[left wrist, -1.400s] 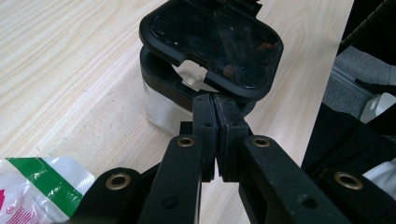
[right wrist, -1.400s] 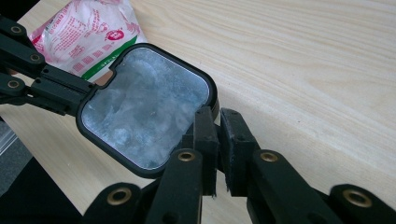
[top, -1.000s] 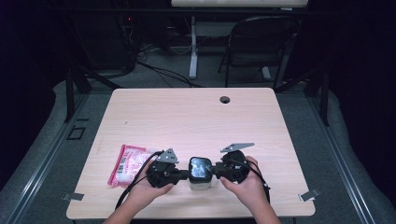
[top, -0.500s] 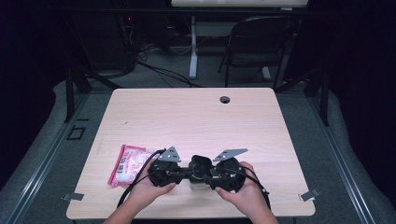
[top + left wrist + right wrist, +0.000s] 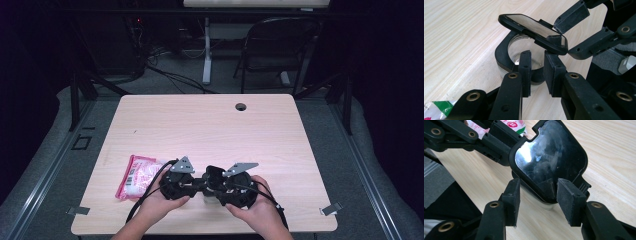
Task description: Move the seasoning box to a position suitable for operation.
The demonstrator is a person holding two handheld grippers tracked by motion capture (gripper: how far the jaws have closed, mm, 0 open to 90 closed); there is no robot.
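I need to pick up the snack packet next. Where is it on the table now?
In the high view, the pink snack packet lies flat near the table's front left edge, just left of the left claw.

Left gripper (image 5: 197, 184): black body, boxy linkage arms, a brass-ringed pivot at each joint, small round holes along the links. Jaws end in flat rectangular black pads (image 5: 525, 65). Grey three-cornered plate (image 5: 183, 165) on top. Black cable (image 5: 150, 187) trails off its left side.

Right gripper (image 5: 214, 186): same black build, brass-ringed pivots, pads (image 5: 570, 200) of rough black foam with worn edges. Grey three-cornered plate (image 5: 241, 168) on top, longer and more pointed. Thin black cable (image 5: 274, 204) loops off its right side.

Hands bare, forearms bare as far as the frame edge; no sleeves, no gloves.
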